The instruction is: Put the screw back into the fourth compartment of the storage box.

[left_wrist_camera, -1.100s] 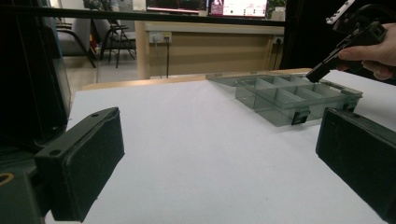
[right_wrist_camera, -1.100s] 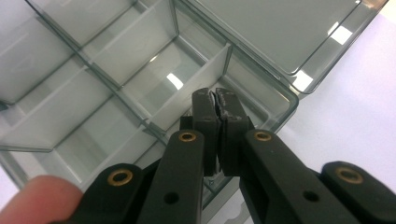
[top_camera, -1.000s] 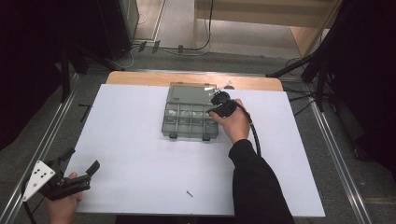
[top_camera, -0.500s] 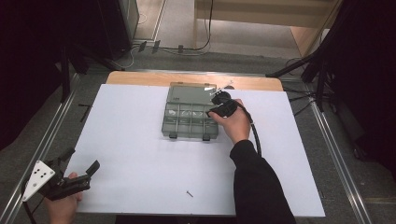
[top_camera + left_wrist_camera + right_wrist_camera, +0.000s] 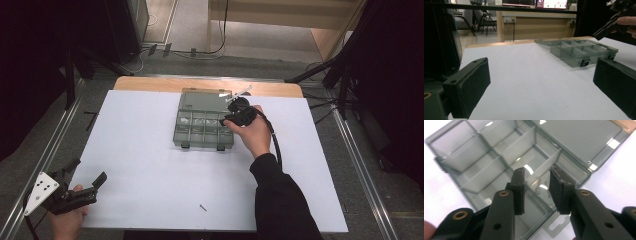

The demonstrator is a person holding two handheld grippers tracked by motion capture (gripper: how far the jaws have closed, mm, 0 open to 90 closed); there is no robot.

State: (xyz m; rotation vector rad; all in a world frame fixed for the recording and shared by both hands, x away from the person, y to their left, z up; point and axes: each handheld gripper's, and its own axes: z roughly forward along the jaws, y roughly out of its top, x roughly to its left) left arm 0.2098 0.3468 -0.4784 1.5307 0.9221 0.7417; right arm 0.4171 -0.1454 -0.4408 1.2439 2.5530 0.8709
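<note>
Your right gripper has just been opening, empty, above the clear grey plastic compartment box near the desk's far edge — lift straight clear of the screws; left gripper idles open.

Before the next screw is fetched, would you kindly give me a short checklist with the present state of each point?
1. Right gripper free of any load: ok; its jaws have just been opening and nothing sits between them.
2. Screws lying in the compartment under those jaws: ok, two thin ones show there.
3. Organizer box open, lid laid flat behind it: ok.
4. Loose screw on the white table ready to pick: ok, it lies near the front edge, apart from everything.
5. Left gripper open and unloaded: ok, jaws wide apart over bare table.
6. Other compartments free of parts: cannot tell.
</note>
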